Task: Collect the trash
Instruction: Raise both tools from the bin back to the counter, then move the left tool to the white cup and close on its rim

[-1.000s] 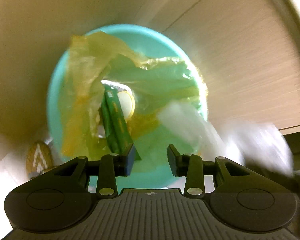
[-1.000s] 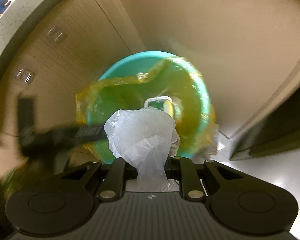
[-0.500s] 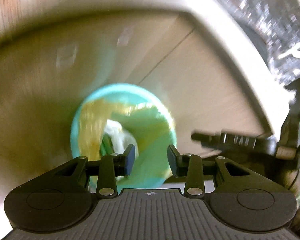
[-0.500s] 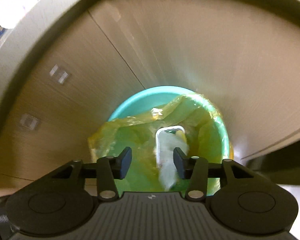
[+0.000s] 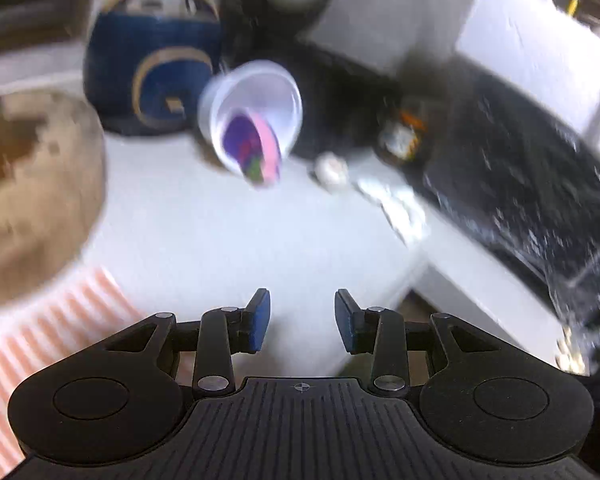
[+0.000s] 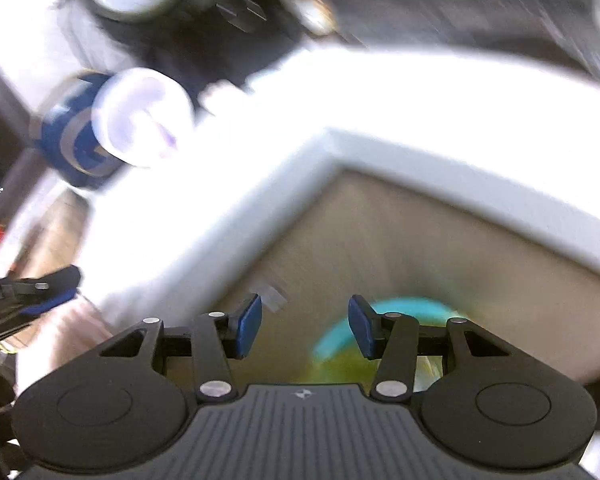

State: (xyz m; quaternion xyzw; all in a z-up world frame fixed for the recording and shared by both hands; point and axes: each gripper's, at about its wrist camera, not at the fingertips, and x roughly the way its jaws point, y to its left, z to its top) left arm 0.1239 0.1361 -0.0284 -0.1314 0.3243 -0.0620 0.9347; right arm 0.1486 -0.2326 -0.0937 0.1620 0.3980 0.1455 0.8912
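Both grippers swung up from the bin [image 6: 384,320] to the desk [image 5: 236,240]; jaws apart, empty. Your left gripper [image 5: 302,316] faces a tipped cup [image 5: 256,120] ahead, crumpled wrapper [image 5: 396,204] ahead-right. Slow down, square up before closing.

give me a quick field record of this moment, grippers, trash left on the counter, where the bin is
left gripper: open, holding nothing, above the white counter
right gripper: open, holding nothing, off the counter edge
trash in view: tipped white plastic cup with pink and purple wrapper inside; small crumpled white wad
bin: teal round bin with yellow liner, below the counter, in the right wrist view
also there: dark blue round container
image: motion-blurred
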